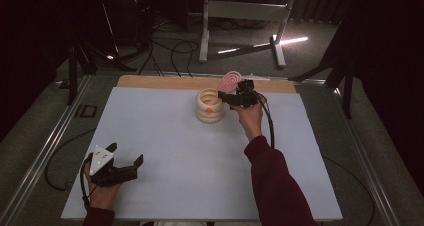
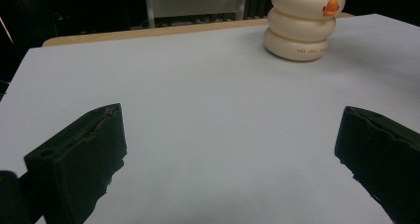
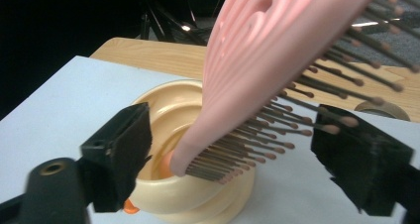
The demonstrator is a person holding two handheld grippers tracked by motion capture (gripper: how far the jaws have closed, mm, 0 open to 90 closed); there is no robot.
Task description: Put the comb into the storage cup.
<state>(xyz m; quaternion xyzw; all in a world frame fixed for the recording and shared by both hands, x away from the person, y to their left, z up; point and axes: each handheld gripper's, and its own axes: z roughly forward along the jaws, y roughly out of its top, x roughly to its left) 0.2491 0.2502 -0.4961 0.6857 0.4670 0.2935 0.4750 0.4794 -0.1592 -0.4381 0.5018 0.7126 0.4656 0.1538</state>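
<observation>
A cream holder [image 1: 209, 106] made of stacked rings, with a small orange duck on its side, stands at the back middle of the white table top [image 1: 175, 176]. A pink hairbrush [image 1: 229, 81] stands in it handle down, head leaning up to the right. My right gripper [image 1: 223, 97] is at the holder's rim. In the right gripper view its jaws stand wide on either side of the hairbrush [image 3: 262, 60], over the holder [image 3: 173, 184], without pressing on it. My left gripper [image 1: 127, 152] rests open near the front left, nothing between its jaws, facing the holder [image 2: 303, 26].
A wooden strip [image 1: 165, 81] runs along the table's far edge. Beyond it, a metal table frame [image 1: 240, 16] and cables lie on the dark floor. Metal rails [image 1: 45, 146] flank the table on both sides.
</observation>
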